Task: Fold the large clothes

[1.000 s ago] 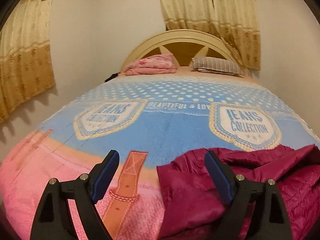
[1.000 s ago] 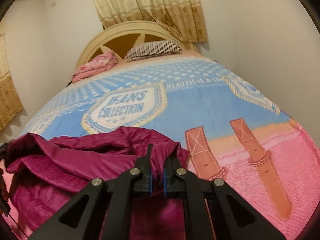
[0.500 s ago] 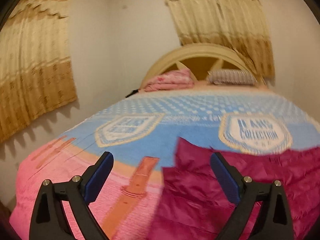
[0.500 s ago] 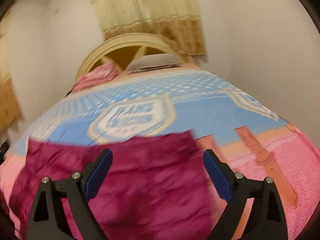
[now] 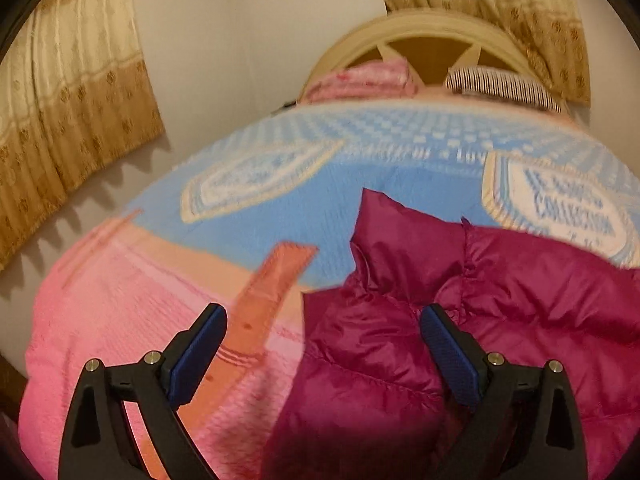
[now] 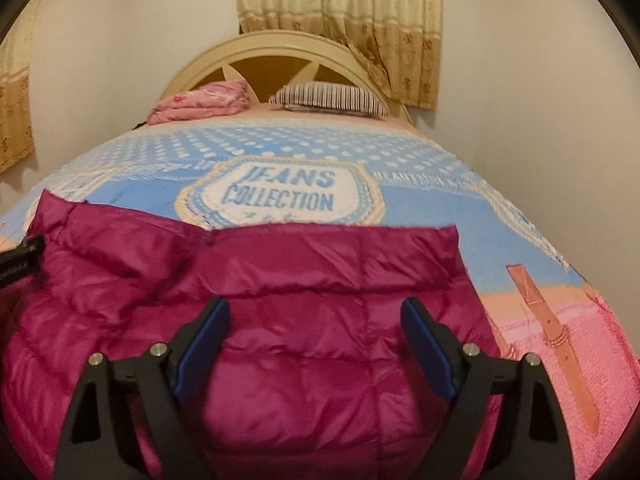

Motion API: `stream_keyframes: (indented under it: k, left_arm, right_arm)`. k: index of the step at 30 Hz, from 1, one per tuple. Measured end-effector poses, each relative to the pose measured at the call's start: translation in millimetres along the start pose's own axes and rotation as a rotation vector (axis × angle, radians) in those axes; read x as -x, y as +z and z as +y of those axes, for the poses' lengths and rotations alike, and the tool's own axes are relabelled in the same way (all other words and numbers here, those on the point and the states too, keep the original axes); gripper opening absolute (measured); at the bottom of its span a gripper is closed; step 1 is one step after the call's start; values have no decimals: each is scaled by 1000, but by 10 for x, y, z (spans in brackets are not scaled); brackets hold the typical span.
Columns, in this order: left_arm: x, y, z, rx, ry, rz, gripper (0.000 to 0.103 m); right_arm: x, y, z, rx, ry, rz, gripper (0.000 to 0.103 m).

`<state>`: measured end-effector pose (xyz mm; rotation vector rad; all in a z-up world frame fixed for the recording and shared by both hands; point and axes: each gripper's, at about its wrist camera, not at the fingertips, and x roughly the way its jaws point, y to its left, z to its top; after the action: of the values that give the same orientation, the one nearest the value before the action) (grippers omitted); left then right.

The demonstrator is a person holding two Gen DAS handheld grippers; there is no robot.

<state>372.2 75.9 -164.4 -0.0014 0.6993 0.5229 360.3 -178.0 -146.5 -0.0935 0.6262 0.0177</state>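
A magenta quilted puffer jacket (image 6: 280, 280) lies spread on the bed, near the foot end. In the left wrist view the jacket (image 5: 500, 300) fills the lower right, its left edge rumpled. My left gripper (image 5: 322, 320) is open and empty above the jacket's left edge. My right gripper (image 6: 316, 316) is open and empty over the middle of the jacket. The tip of the left gripper shows at the far left edge of the right wrist view.
The bed has a blue and pink blanket (image 6: 280, 196) printed "JEANS COLLECTION". A folded pink cloth (image 6: 200, 100) and a striped pillow (image 6: 328, 98) lie by the cream headboard (image 6: 272, 52). Walls and curtains (image 5: 68, 92) stand close on both sides.
My right gripper was shut on the bunched jacket, then opened and let it go. The jacket now lies spread flat. My left gripper stayed open and shifted a little left.
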Motion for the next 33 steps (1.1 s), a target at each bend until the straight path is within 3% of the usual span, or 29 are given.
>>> stream_keyframes:
  k: [18,33]
  left_arm:
    - [-433,5,-233,-24,-64,153,100]
    - [-472,23,-206,-11,-75,195,102]
  right_arm:
    - [-413,-86,-153,-85,15,131,90]
    - [-571,-96,-115,-60,-22,202,94]
